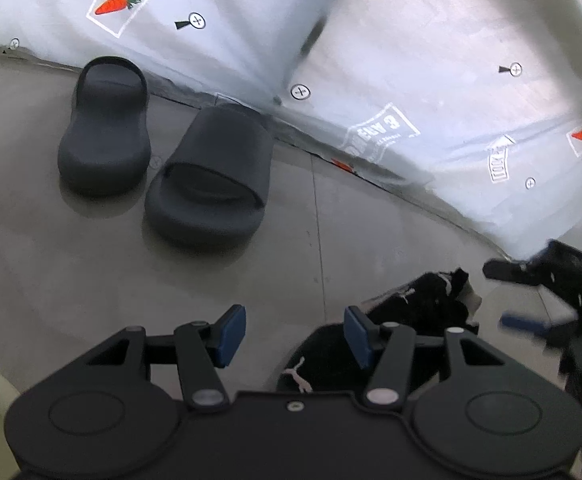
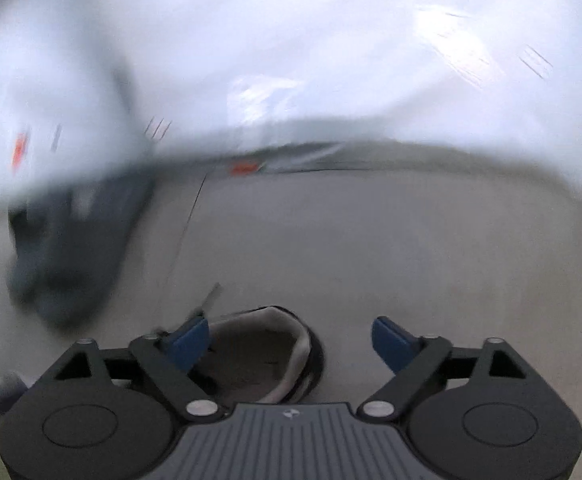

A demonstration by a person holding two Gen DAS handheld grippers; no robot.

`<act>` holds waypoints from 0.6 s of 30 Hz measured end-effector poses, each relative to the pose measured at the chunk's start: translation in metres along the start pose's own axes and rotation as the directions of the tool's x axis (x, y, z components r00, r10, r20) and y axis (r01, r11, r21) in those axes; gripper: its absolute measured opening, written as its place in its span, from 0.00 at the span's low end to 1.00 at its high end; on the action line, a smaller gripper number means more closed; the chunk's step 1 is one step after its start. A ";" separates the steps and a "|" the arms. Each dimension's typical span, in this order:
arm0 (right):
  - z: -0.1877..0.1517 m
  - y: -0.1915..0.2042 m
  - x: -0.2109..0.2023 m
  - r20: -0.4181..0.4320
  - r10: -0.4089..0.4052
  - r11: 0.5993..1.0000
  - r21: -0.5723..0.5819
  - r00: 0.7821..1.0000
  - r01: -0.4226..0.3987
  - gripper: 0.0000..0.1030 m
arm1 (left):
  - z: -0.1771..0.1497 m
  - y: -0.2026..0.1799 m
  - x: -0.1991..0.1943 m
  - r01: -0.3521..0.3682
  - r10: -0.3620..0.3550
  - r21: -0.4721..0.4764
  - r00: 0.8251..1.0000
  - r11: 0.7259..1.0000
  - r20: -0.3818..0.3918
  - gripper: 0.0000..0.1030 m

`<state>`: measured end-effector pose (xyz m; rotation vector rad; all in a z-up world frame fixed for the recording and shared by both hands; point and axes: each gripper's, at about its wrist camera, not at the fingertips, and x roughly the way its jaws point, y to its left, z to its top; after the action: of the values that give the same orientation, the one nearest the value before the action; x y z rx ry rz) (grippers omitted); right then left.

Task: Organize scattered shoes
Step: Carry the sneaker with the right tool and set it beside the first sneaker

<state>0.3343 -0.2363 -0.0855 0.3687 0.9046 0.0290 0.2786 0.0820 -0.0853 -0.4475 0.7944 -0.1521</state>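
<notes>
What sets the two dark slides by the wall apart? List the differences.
The left slide points its open heel end toward the wall, with the rounded toe nearest the camera; the right slide is turned the other way, its strap at the far end. The left slide sits farther back, the right one closer to the left claw. Both are the same dark grey, rest sole-down on the floor, side by side.

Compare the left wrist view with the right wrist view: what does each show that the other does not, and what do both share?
Only the left wrist view shows both dark slides sharply, the carrot print and the right gripper. Only the right wrist view looks into a shoe's pale-lined opening. Both show the grey floor, the white sheeting and open blue-padded jaws.
</notes>
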 end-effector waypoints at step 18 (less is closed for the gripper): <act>-0.071 0.074 0.050 0.076 -0.075 0.920 -0.379 0.994 0.099 0.90 | -0.001 0.006 -0.046 -0.031 0.032 -0.011 0.993 0.999 0.112 0.54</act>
<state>0.3205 -0.1368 -0.1395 -0.0358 0.8325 0.1104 0.2456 0.1010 -0.0589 -0.4478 0.6916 -0.0929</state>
